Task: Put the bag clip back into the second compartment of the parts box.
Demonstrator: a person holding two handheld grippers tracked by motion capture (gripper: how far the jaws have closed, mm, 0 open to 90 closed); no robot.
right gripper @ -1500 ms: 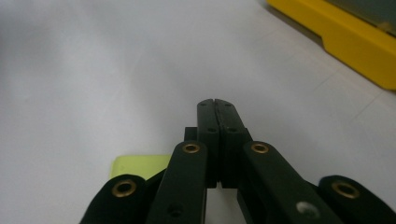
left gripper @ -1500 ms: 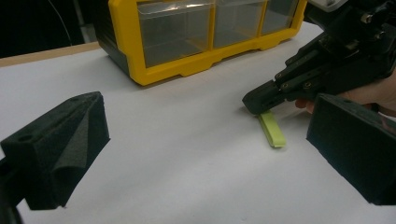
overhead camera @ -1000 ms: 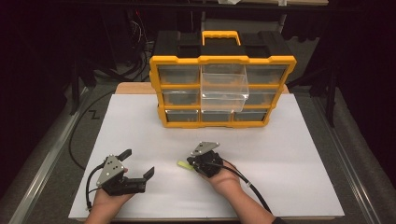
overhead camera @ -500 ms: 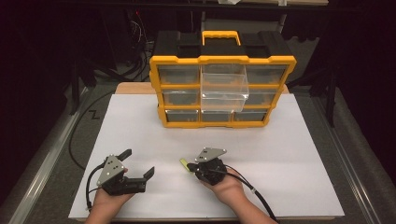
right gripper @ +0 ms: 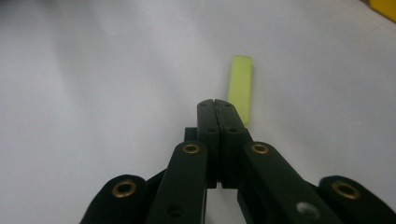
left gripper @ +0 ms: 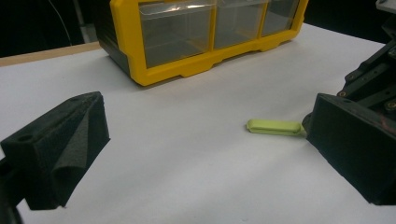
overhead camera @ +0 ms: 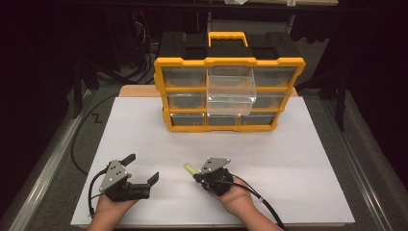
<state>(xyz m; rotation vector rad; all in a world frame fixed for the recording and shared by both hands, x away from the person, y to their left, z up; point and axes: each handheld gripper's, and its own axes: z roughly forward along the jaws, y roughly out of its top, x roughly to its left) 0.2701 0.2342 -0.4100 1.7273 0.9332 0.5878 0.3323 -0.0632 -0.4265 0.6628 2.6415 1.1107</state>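
Jaws of the right gripper (overhead camera: pixel 198 174) are pressed fully together, and the green strip (overhead camera: pixel 190 169) seems to lie loose on the white bench (overhead camera: pixel 298 159) just beside their tips rather than between them, so a pick-up is likely yet to come. Compared with a second ago, that hand has drawn slightly nearer the person and the strip's end shows clear of the tool. Left gripper (overhead camera: pixel 142 169) rests wide open and empty, unmoved; the yellow organizer (overhead camera: pixel 229 61) keeps one clear drawer (overhead camera: pixel 230 94) pulled out.

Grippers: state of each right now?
Left gripper: open, empty.
Right gripper: shut, holding nothing; the yellow-green strip lies beside its tips.
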